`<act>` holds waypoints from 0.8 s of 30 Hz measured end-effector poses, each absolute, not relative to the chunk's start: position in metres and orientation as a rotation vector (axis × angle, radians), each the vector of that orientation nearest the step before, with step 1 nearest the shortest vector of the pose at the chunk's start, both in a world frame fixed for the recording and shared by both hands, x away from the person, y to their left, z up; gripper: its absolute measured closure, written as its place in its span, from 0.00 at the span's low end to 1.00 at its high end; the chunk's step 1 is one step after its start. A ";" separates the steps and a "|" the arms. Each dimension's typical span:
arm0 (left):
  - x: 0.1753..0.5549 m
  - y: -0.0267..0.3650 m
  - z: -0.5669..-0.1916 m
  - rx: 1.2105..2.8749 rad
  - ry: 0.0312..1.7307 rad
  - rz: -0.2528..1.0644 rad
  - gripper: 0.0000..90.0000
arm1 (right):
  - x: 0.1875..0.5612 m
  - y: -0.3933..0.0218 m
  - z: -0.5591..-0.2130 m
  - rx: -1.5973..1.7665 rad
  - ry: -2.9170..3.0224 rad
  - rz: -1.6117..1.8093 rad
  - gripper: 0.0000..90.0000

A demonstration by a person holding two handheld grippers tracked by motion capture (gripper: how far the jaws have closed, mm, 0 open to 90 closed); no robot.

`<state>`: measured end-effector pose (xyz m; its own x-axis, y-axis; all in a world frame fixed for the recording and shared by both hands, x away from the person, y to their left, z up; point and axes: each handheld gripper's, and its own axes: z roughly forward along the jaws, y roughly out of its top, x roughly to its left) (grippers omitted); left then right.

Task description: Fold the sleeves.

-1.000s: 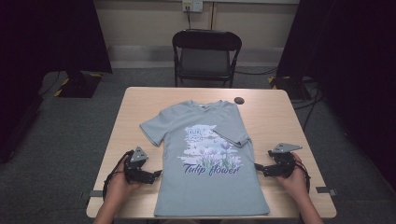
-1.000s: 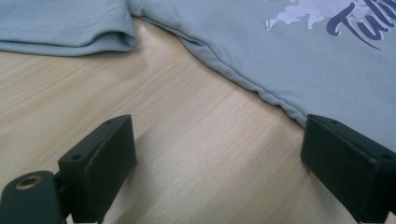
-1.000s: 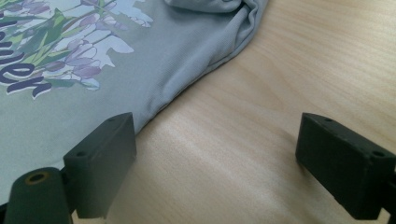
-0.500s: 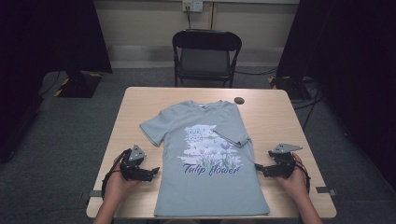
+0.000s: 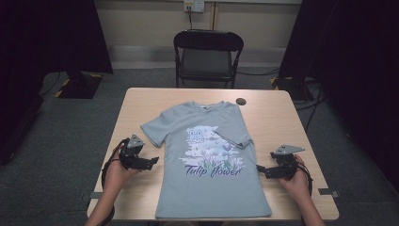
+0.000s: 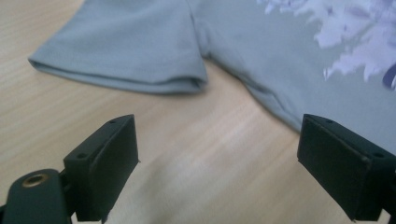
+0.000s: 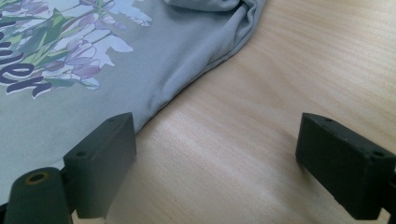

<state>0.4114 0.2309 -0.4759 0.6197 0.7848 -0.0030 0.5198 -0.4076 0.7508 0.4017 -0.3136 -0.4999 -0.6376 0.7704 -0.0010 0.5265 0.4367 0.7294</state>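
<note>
- Your left gripper hovers with jaws wide, nothing between them, near the spread sleeve
- Your right gripper is wide too, empty, just beside the hem
- The grey-blue cotton T-shirt with flower print lies flat on the pale wooden table, one sleeve folded in

Wooden table with flat grey T-shirt

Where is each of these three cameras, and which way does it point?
High view: above the person's side, looking forward and down on the table; forearms, left gripper, right gripper.
Left gripper view: between its open jaws, toward the flat sleeve.
Right gripper view: between its open jaws, toward the folded sleeve.
All share the t-shirt.
</note>
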 end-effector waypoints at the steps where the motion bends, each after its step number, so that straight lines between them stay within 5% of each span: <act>1: 0.414 0.232 -0.474 2.107 1.020 0.472 0.13 | 0.402 -0.314 -0.500 1.109 2.360 1.022 0.13; 24: 0.476 0.253 -0.467 2.065 1.133 0.489 0.14 | 0.402 -0.314 -0.500 1.110 2.360 1.022 0.13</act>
<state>0.4757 0.2527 -0.4668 0.5420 0.8403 -0.0122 0.5675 -0.3553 0.7428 0.4018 -0.3137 -0.4999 -0.6376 0.7704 -0.0002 0.5269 0.4362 0.7294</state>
